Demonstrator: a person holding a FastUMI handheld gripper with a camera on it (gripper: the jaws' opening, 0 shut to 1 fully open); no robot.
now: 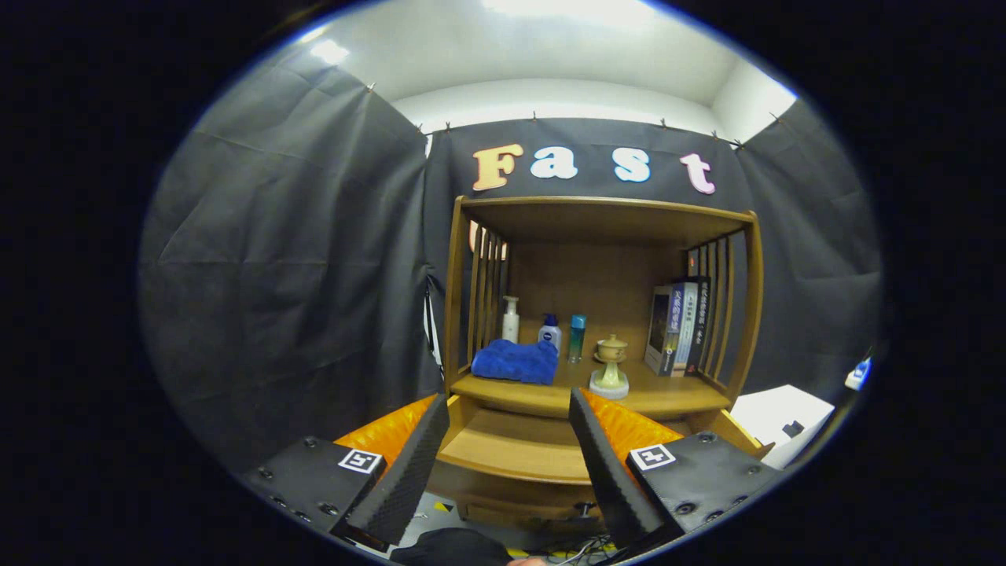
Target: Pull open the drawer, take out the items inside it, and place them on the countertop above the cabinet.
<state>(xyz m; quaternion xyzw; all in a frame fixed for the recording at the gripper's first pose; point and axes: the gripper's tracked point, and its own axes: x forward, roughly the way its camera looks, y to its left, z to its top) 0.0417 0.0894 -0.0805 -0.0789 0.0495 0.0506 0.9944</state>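
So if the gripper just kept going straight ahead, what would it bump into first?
Probably the wooden cabinet: the open gripper points at its countertop edge, with nothing between the fingers. The blue towel sits further back on the shelf. Depth is hard to judge here.

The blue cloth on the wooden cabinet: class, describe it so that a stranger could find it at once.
Beyond the open gripper stands a wooden cabinet with an open shelf. On the shelf's left side lies a blue cloth, in front of three upright bottles. It alone there is soft, crumpled and lying flat.
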